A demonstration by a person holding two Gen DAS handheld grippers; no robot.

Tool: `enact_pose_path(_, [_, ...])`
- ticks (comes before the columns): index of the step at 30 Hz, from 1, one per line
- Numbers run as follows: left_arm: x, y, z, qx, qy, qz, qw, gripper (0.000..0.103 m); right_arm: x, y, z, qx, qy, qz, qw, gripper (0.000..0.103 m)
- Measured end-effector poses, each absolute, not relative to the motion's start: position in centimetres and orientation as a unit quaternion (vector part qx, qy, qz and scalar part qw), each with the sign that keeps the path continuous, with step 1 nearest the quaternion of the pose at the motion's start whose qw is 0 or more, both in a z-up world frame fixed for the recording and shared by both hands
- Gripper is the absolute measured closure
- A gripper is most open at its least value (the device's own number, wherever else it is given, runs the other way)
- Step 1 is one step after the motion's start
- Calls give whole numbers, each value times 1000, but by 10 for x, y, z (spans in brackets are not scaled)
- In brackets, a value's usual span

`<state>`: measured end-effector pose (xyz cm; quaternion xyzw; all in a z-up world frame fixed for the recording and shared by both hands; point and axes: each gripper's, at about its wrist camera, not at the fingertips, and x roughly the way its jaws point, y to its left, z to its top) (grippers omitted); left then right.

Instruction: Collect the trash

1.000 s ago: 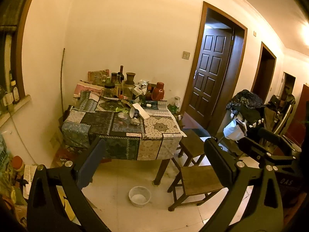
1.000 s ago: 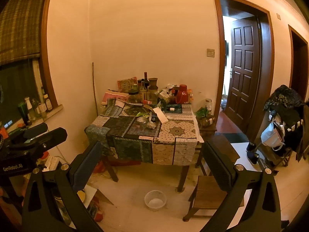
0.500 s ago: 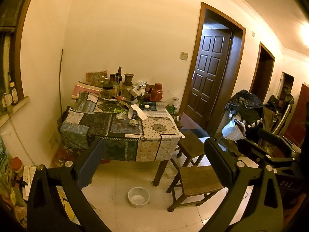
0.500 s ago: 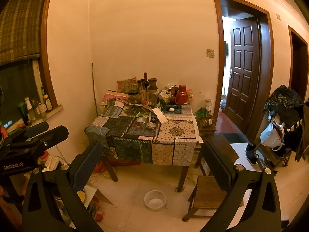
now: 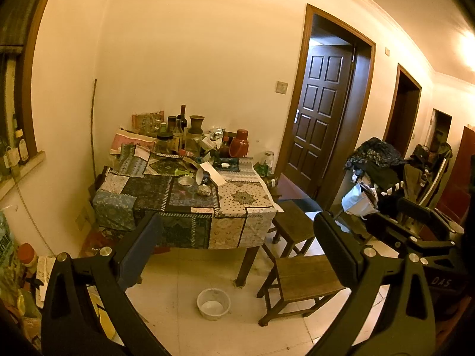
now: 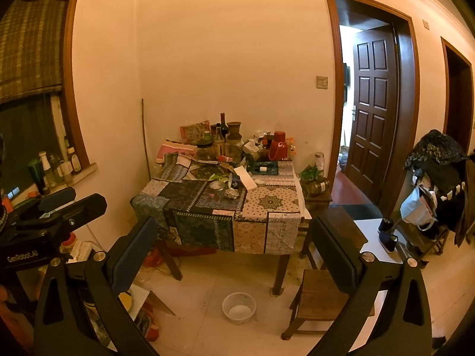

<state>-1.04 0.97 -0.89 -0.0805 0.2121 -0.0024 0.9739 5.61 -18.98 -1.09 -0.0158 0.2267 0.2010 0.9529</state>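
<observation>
A: Grippers? Trash?
B: Left gripper (image 5: 237, 246) jaws spread wide, nothing btwn; right gripper (image 6: 234, 249) same; crumpled wad (image 5: 204, 190) mid-table (image 5: 190, 207), beside tipped cup (image 5: 199, 176).
A: Room to move?
B: Bare floor (image 6: 207, 290) in front; white bowl (image 6: 239, 307) under near edge; stools (image 5: 305, 279) at right side; clutter by left wall.

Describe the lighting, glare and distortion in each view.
Left wrist view: warm yellow cast, a ceiling lamp blown out at the upper right, door frame bowed by the fisheye, dark corners. Right wrist view: same warm cast, no glare, window dark, table sharp, wall edges curved.
</observation>
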Motion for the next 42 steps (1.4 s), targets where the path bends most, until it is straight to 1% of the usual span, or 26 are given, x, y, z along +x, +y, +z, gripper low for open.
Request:
enact_pose_path(24, [-5, 10, -9, -83, 208, 11, 974, 1, 53, -190, -13, -13, 223, 205, 953, 0])
enact_pose_path(33, [19, 2, -9, -85, 206, 25, 974, 1, 70, -193, -12, -19, 221, 199, 955, 0])
enact_pose_path(42, [76, 10, -13, -87, 217, 39, 971, 1, 128, -192, -15, -9, 233, 174, 957, 0])
